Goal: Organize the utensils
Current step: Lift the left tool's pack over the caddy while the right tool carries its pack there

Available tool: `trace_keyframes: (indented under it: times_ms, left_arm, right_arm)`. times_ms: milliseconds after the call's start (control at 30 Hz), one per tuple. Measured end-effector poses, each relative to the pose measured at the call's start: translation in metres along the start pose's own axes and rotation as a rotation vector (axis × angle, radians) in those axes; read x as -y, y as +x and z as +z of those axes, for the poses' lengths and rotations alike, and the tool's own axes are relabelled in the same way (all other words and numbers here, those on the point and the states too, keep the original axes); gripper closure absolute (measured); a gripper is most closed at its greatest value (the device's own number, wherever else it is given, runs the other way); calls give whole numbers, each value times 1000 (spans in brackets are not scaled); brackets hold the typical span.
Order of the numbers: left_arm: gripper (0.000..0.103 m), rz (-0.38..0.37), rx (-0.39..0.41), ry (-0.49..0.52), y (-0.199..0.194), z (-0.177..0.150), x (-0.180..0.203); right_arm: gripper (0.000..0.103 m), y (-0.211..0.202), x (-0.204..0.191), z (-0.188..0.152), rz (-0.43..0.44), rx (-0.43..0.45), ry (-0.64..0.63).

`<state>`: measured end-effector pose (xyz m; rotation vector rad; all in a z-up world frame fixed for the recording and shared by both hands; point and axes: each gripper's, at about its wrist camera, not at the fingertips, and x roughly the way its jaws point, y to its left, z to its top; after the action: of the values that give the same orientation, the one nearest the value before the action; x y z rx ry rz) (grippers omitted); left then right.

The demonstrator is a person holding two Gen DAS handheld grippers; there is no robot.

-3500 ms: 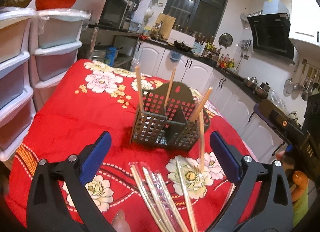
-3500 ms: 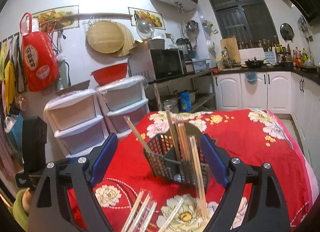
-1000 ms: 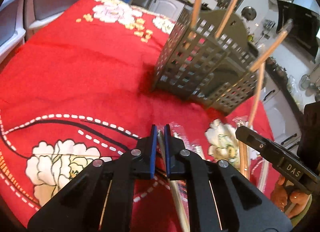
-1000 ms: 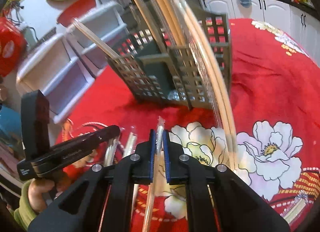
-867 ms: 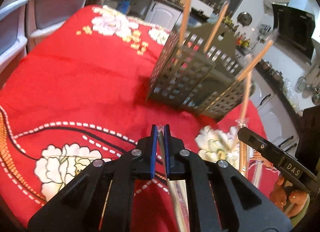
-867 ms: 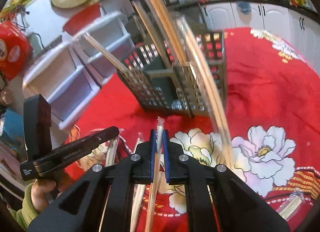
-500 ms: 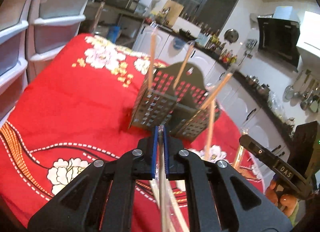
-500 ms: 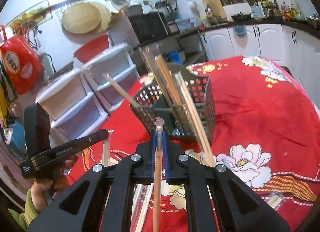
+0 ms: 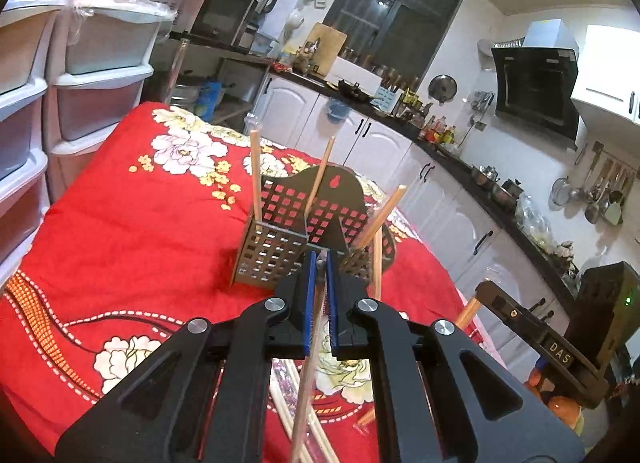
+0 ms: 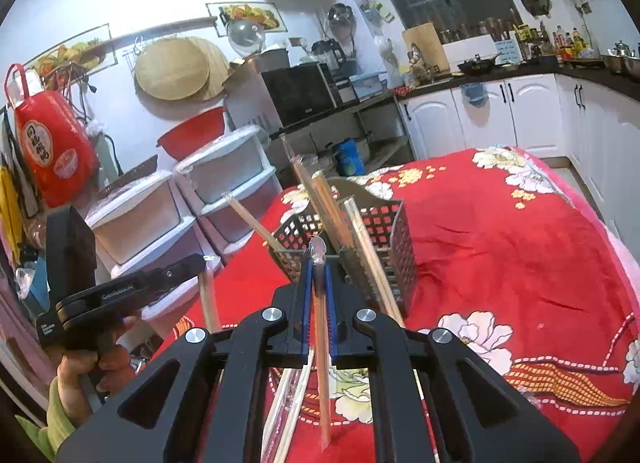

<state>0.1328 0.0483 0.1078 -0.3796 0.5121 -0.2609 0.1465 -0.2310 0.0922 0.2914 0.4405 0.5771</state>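
Note:
A dark perforated utensil holder [image 9: 280, 239] stands on the red flowered cloth with several wrapped chopsticks upright in it; it also shows in the right wrist view [image 10: 384, 247]. My left gripper [image 9: 319, 263] is shut on a wrapped chopstick pair [image 9: 308, 375], held above the cloth just in front of the holder. My right gripper [image 10: 318, 263] is shut on another wrapped chopstick pair [image 10: 322, 363], also lifted, close to the holder. More wrapped chopsticks [image 10: 286, 403] lie on the cloth below.
White plastic drawer units [image 9: 76, 75] stand left of the table. Kitchen counters and white cabinets [image 9: 440, 191] run behind and to the right. The left gripper and hand show in the right wrist view [image 10: 120, 295]; the right gripper shows in the left wrist view [image 9: 552, 347].
Both grippers closed on wrapped chopstick pairs on the cloth and have lifted them up, tilting back so the holder sits lower and farther in view.

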Motion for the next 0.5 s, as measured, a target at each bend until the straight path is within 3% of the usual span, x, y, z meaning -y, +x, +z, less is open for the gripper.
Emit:
trace_keyframes:
  times_ms: [500]
  left_arm:
    - [102, -24, 68, 7, -10, 24, 14]
  right_arm:
    - [96, -38, 15, 26, -26, 144, 28]
